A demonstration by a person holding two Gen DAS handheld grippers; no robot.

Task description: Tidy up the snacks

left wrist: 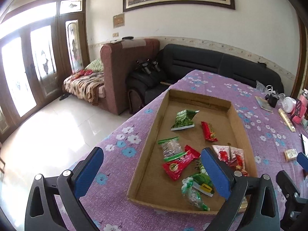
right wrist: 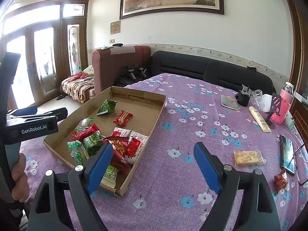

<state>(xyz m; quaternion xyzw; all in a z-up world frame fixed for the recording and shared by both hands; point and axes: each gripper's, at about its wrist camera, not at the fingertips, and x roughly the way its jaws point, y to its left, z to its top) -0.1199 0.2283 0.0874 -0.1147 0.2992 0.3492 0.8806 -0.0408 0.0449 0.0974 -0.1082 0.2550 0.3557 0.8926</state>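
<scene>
Room: big glass doors (right wrist: 38,57) at 10 o'clock, black sofa (right wrist: 211,71) at 12.
Table: purple flower cloth (right wrist: 173,173).
Box (right wrist: 154,115): at 10 o'clock in the right view, snacks (right wrist: 119,144) piled in it.
Left out: yellow biscuit pack (right wrist: 248,157) and red candy (right wrist: 280,180) at 3 o'clock.
Claws: left gripper (left wrist: 152,169) and right gripper (right wrist: 154,163) both wide, holding nothing.
Risk: the phone (right wrist: 287,154) lies just beside the candy; a careless grab may bump it.
</scene>
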